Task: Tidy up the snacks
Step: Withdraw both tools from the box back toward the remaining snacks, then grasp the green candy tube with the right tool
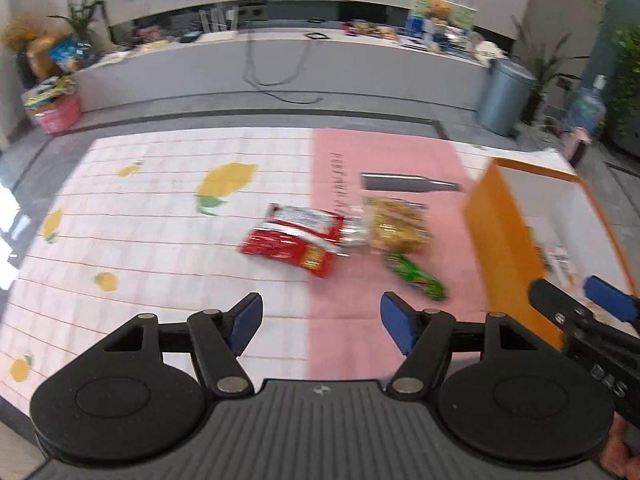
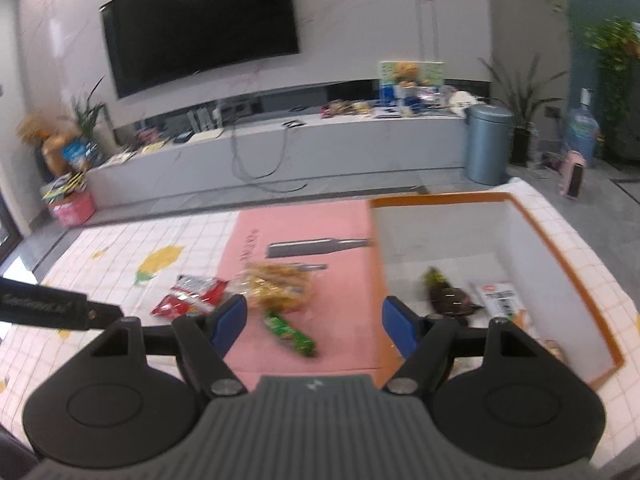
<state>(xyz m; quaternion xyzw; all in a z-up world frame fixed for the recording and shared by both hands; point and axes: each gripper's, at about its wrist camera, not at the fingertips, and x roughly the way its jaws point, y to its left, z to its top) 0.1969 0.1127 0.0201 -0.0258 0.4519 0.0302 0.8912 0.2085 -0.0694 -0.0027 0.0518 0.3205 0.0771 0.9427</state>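
Note:
A red snack packet (image 1: 294,240) (image 2: 190,294), a clear bag of yellow snacks (image 1: 396,226) (image 2: 276,286) and a green wrapped snack (image 1: 416,276) (image 2: 290,332) lie together on the patterned cloth. An orange-rimmed box (image 1: 500,220) (image 2: 560,260) stands to their right and holds a dark snack (image 2: 450,294) and a white packet (image 2: 502,300). My left gripper (image 1: 321,322) is open and empty, above the cloth short of the snacks. My right gripper (image 2: 314,322) is open and empty, above the green snack near the box's left wall; it also shows in the left wrist view (image 1: 576,300).
The cloth (image 1: 160,240) covers a low table. Beyond it is grey floor, a long white TV bench (image 2: 280,152) with clutter and cables, a blue-grey bin (image 2: 488,144), a water jug (image 2: 580,136) and potted plants.

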